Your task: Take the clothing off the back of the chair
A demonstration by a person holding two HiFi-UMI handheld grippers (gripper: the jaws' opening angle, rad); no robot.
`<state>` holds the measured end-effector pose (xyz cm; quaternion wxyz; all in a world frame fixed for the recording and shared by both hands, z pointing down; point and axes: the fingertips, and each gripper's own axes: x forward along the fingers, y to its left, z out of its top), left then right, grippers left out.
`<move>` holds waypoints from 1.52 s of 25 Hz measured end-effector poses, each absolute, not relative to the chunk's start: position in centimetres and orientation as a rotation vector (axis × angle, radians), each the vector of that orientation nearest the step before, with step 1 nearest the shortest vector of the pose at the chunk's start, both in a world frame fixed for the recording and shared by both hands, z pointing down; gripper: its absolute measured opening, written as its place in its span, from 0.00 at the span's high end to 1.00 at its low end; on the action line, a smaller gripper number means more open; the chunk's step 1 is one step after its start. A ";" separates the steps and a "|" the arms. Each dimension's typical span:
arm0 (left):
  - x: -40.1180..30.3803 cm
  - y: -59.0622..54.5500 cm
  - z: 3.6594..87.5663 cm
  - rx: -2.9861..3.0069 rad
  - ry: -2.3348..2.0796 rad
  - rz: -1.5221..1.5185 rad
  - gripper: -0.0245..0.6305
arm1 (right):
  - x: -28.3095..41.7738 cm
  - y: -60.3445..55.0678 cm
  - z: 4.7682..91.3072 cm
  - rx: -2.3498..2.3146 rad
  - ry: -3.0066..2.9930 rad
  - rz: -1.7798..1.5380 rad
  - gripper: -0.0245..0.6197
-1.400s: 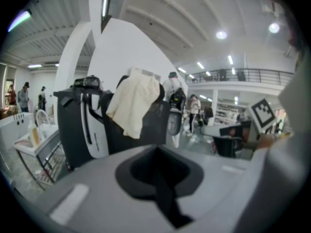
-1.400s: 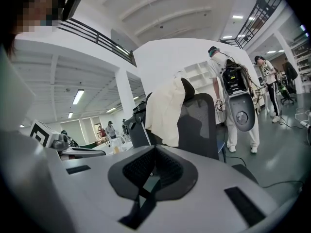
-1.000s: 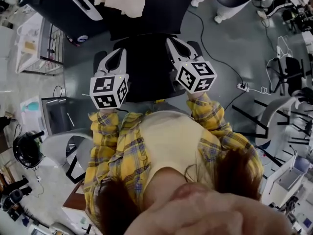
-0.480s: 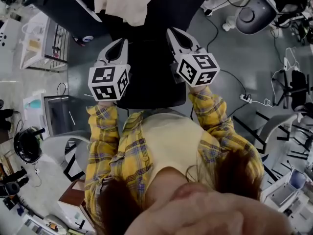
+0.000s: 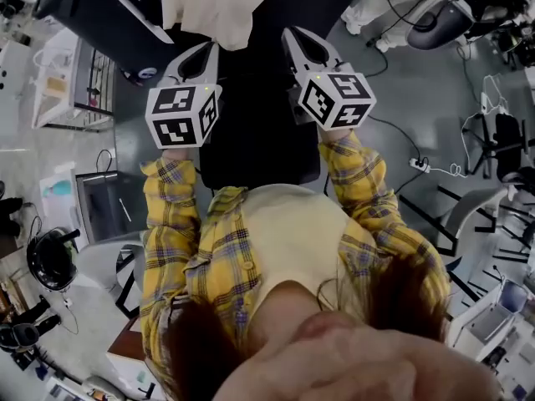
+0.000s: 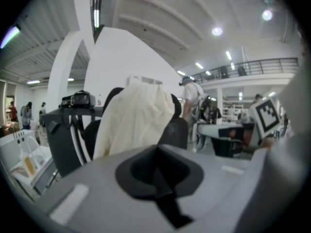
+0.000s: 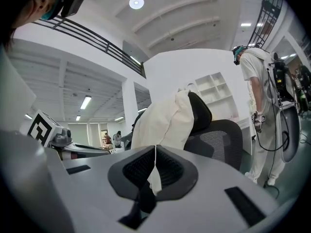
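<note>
1. Clothing, a cream garment, hangs draped over the headrest and back of a black office chair. It is straight ahead of both grippers and apart from them.
2. In the head view the clothing's lower hem lies nearer the left gripper than the right gripper.
3. The left gripper's jaws are pressed together with nothing between them.
4. The right gripper's jaws likewise meet, leaving only a hairline slit, and grip nothing.

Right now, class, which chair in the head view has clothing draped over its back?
The black chair straight ahead: a cream garment hangs over its back. The dark chair at the right edge is bare.
</note>
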<state>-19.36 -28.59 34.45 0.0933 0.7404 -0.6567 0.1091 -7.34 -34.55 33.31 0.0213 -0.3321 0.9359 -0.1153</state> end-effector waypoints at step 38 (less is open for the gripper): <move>-27.8 -45.7 22.9 2.348 -2.182 0.446 0.54 | -12.3 -49.5 26.6 -1.281 2.709 -0.263 0.55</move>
